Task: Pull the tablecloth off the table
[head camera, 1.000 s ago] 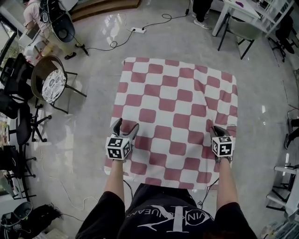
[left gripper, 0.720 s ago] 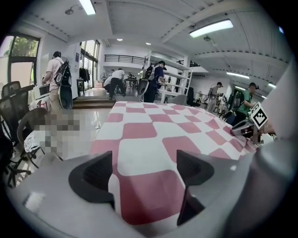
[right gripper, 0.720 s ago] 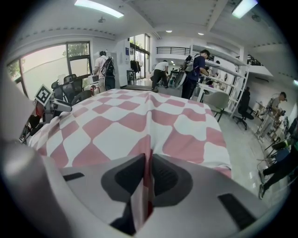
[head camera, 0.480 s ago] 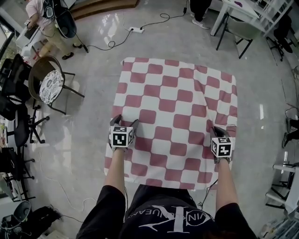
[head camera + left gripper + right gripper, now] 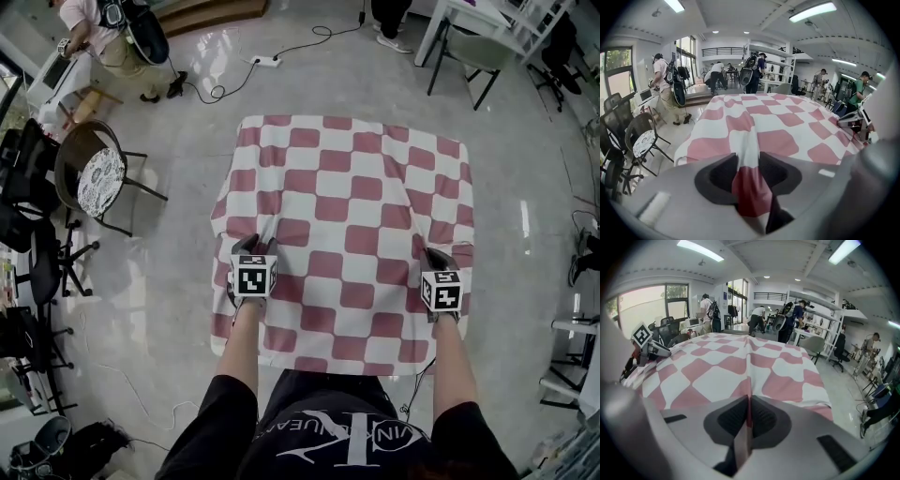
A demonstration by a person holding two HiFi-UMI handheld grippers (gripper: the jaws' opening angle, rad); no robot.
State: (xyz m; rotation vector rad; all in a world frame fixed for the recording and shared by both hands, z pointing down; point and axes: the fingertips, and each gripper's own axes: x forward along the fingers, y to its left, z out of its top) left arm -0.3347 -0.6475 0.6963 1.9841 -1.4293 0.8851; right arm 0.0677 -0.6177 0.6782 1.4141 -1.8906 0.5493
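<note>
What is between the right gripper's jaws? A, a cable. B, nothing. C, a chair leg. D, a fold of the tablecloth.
D: the right gripper view shows the right gripper pinched shut on a thin upright fold of the tablecloth.

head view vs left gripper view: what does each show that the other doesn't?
Head view only: the full outline of the checkered tablecloth including its near edge, the person's forearms, and a power strip on the floor.

Left gripper view only: the left gripper jaws, which have just been closing, pinching a raised fold of the cloth. It also shows ceiling lights and shelving.

Both: the tablecloth and the chair with the patterned cushion beside the table.
</note>
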